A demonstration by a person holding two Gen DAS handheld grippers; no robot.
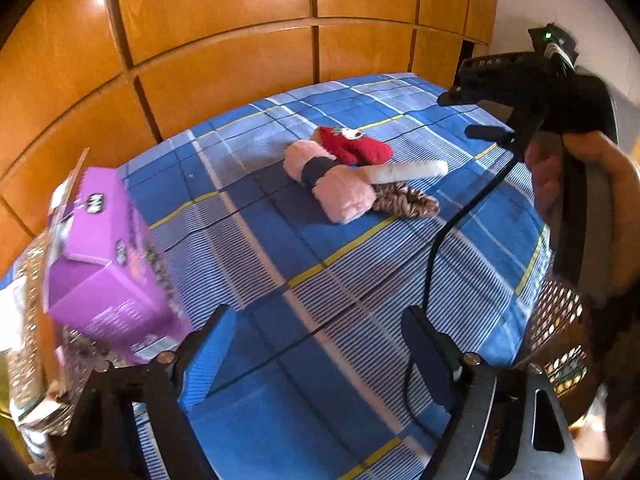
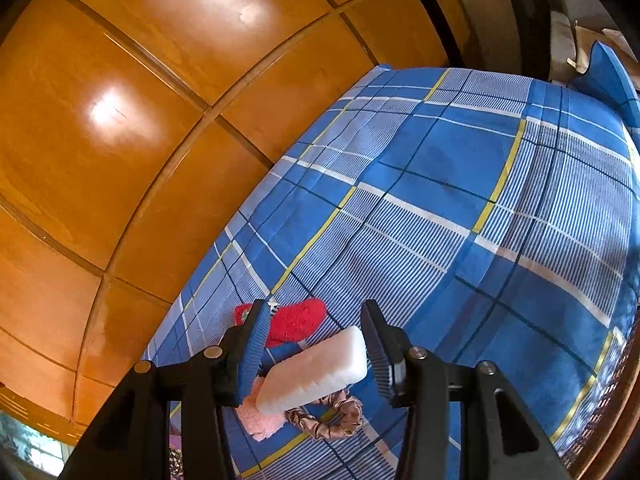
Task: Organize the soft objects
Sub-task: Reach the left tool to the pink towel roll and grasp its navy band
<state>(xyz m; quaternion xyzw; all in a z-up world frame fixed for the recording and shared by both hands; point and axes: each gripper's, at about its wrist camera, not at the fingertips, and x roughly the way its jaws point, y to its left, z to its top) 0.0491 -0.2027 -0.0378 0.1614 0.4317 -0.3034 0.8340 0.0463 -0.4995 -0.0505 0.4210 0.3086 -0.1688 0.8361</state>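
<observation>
A bed covered by a blue plaid sheet with white and yellow lines (image 1: 360,280) carries a small cluster of 4 soft things toward its far edge, the side that runs along the glossy orange wooden wardrobe panels (image 1: 208,40).

In the left wrist view, a fluffy red sock with a small white and green decoration (image 1: 356,146) lies nearest the wardrobe. Touching it on the near side is a pale pink fluffy roll wrapped by a dark navy band (image 1: 330,180). A white rectangular foam sponge (image 1: 408,171) rests across the pink roll's end, pointing toward the bed's right edge, and a shiny brown satin scrunchie (image 1: 404,200) lies just under and beside it.

The left gripper (image 1: 320,344) hovers over the near part of the bed, well apart from the cluster, its jaws spread wide with nothing between them. A purple cardboard box (image 1: 104,264) sits at the bed's left edge, blurred.

The right gripper (image 2: 316,344), seen from its own camera, hangs above the cluster with its jaws apart; the white sponge (image 2: 316,372) shows between them, but whether either pad touches it cannot be told. The right hand (image 1: 600,208) grasps that gripper's handle.
</observation>
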